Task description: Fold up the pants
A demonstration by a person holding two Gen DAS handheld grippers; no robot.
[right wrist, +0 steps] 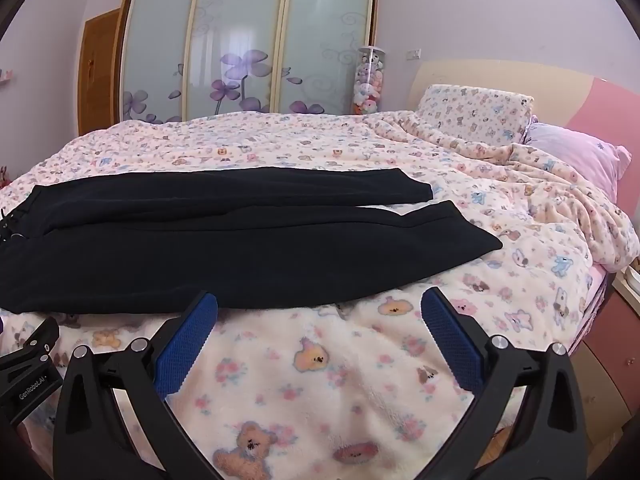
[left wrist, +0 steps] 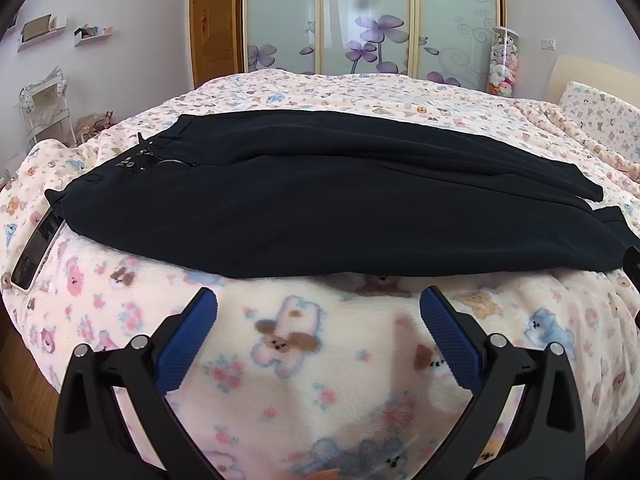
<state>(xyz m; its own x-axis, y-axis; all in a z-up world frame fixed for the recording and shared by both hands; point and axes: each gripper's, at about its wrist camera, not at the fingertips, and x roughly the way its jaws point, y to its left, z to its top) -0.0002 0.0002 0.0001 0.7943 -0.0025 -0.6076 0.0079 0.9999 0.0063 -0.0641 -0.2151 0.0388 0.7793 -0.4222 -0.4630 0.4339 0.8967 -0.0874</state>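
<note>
Black pants (left wrist: 320, 204) lie spread across the bed (left wrist: 360, 92), flat on the bear-print blanket (left wrist: 288, 360), and both tools are hanging back from them. Waistband sits toward the bed's left edge, where a drawstring and metal eyelets (left wrist: 138, 158) show, and the two legs run side by side toward the headboard end on the right. From the right wrist view the pants (right wrist: 224, 248) show their cuffs clearly: the far leg ends a little short of the near one, and the two hems lie slightly apart.

Left tool (left wrist: 318, 300) is spread wide, blue pads (left wrist: 188, 344) well apart, nothing between them (just fleece and a teddy bear below). Its tips sit just short of the near edge of the pants, not touching the cloth. Right tool (right wrist: 319, 300) is spread just as wide, pads (right wrist: 452, 344) empty, also hovering at the near hem line over bare blanket. At the lower left of the right wrist view, the black body of the left tool (right wrist: 30, 364) pokes in, close beside its partner.

Near the left edge of the bed a phone (left wrist: 36, 248) lies on the blanket, its top end touching or tucked under the waistband corner. Up by the headboard sit a bear-print pillow (right wrist: 476, 114) and a pink pillow (right wrist: 580, 156), well apart from the pants.
</note>
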